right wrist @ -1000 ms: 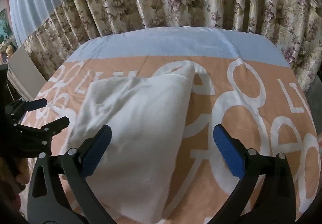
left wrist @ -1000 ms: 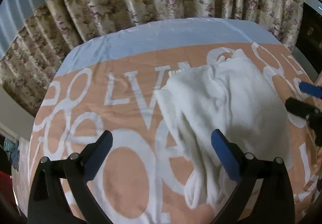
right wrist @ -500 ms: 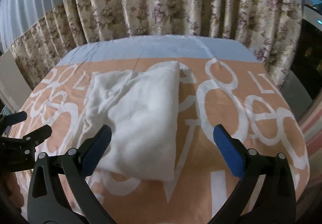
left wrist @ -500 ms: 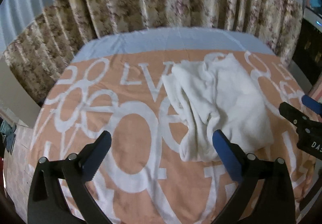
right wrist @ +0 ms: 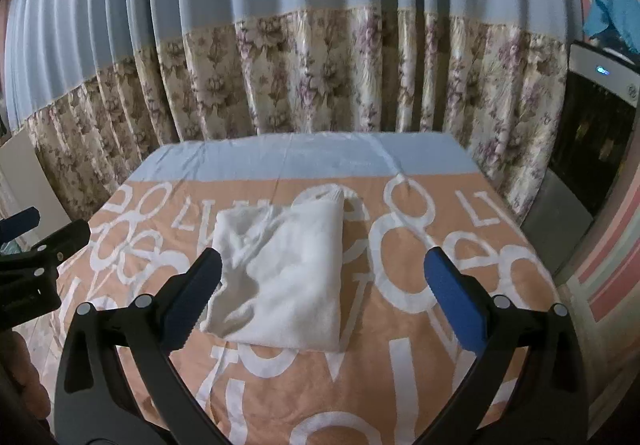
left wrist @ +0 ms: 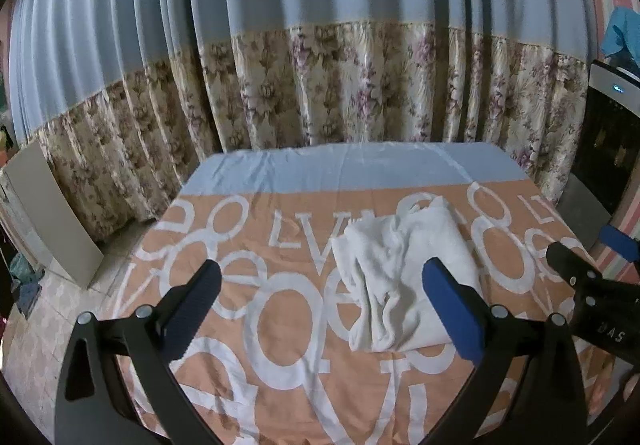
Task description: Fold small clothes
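Both tongs wide, holding nothing.
Left tongs [left wrist: 320, 299], right tongs [right wrist: 322, 287] above table [right wrist: 400, 365]; folded white garment [right wrist: 288, 285] lying between.

Two fisheye wrist views look forward and slightly down, each from behind its own black two-finger gripper with blue pads, the left gripper [left wrist: 320, 285] and right gripper [right wrist: 322, 281], raised well back from the table. Both face the blue-and-floral pleated curtain [left wrist: 320, 85]. They share the peach lettered tablecloth [right wrist: 400, 265] and the folded white cloth [right wrist: 288, 277], right of centre in the left view, left of centre in the right.
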The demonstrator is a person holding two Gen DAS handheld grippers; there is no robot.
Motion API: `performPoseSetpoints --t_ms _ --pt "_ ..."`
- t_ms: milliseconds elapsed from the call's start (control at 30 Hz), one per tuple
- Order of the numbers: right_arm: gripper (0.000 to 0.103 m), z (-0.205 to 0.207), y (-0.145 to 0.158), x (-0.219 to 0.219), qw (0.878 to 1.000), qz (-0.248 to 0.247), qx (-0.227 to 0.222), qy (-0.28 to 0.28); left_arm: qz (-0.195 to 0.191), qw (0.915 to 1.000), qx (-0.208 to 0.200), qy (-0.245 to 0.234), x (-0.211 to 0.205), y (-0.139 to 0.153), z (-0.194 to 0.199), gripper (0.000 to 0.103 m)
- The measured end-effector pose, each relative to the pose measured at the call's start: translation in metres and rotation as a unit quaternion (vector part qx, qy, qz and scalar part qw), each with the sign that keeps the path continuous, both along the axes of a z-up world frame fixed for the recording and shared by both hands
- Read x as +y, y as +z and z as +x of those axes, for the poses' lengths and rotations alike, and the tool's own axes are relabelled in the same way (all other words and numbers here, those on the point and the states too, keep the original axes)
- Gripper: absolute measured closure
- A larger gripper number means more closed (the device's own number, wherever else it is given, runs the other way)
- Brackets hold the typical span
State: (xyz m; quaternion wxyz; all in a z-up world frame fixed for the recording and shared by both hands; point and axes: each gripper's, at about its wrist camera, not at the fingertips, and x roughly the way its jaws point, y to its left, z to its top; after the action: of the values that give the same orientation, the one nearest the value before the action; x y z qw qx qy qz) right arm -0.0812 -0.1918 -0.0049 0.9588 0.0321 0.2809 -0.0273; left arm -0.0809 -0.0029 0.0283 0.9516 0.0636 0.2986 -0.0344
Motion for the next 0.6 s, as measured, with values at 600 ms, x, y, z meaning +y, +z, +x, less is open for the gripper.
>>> performPoseSetpoints --t_ms 600 --pt "0.003 -0.014 0.022 0.011 0.999 -0.019 -0.025 -0.012 -0.001 1.0 0.001 0.004 -0.003 0.01 -0.008 0.002"
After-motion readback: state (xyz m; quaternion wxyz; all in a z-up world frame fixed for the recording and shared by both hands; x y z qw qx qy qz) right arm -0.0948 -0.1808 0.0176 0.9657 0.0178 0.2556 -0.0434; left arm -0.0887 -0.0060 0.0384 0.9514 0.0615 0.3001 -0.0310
